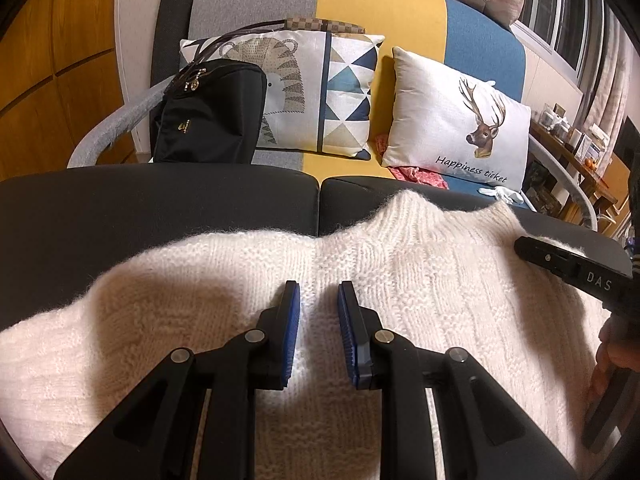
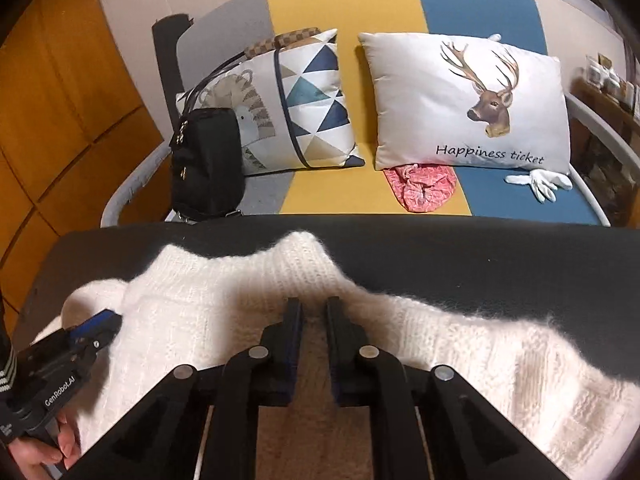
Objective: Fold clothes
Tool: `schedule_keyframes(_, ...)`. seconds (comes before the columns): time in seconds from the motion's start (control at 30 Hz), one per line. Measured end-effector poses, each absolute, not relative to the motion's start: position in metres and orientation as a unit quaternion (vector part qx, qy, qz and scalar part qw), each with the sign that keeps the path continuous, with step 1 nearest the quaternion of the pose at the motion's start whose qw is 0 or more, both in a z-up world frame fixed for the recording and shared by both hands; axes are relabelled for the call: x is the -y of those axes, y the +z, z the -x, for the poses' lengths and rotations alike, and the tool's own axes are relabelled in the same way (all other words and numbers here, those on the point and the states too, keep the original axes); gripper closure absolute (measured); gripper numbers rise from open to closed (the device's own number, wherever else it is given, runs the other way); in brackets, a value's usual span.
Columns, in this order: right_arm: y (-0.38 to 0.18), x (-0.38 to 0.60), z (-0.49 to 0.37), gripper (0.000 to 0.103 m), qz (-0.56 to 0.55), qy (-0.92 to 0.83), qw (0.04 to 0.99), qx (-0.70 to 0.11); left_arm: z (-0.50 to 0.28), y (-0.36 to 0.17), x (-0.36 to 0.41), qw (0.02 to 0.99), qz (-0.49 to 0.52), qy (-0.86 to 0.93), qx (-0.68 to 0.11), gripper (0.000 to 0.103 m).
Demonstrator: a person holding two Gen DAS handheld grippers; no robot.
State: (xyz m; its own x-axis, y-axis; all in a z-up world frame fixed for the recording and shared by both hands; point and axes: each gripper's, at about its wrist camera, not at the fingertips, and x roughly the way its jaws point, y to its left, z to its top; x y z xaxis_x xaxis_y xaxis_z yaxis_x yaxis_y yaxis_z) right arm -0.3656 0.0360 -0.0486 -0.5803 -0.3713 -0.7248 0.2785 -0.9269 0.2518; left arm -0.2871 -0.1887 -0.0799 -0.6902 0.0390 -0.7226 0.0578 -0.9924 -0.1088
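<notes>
Beyond both grippers, past the dark cushions [image 1: 160, 208], stands a sofa [image 1: 380, 12] w/ grey, yellow & blue panels. On the dark cushions, directly under both sets of fingers, lies the white knit sweater [image 1: 400, 272], spread flat w/ its collar pointing away toward the sofa. Ahead & right of the left gripper [image 1: 319, 334] leans a deer cushion [image 1: 452, 120]; ahead & a bit left leans a triangle-pattern cushion [image 1: 320, 92], w/ a black bag [image 1: 208, 116] at its left. A red cloth [image 2: 420, 188] pokes out from under the deer cushion.

Left gripper: jaws apart by a narrow gap, fingers over the knit, nothing pinched. Right gripper [image 2: 314, 350]: jaws slightly apart, sweater showing in the gap, no fold caught; can't tell if the tips touch the knit.
</notes>
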Motion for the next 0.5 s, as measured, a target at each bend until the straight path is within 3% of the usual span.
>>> schedule_keyframes(0.3,-0.025,-0.057,0.324,0.089,-0.402,-0.889,0.209,0.068,0.287,-0.079,0.189,0.004,-0.395,-0.916,-0.064,0.081)
schedule_keyframes(0.5,-0.048,-0.072,0.299,0.093,-0.437,-0.873,0.207,0.068,0.276,-0.068,0.177,0.010,-0.413,-0.911,-0.010,0.081)
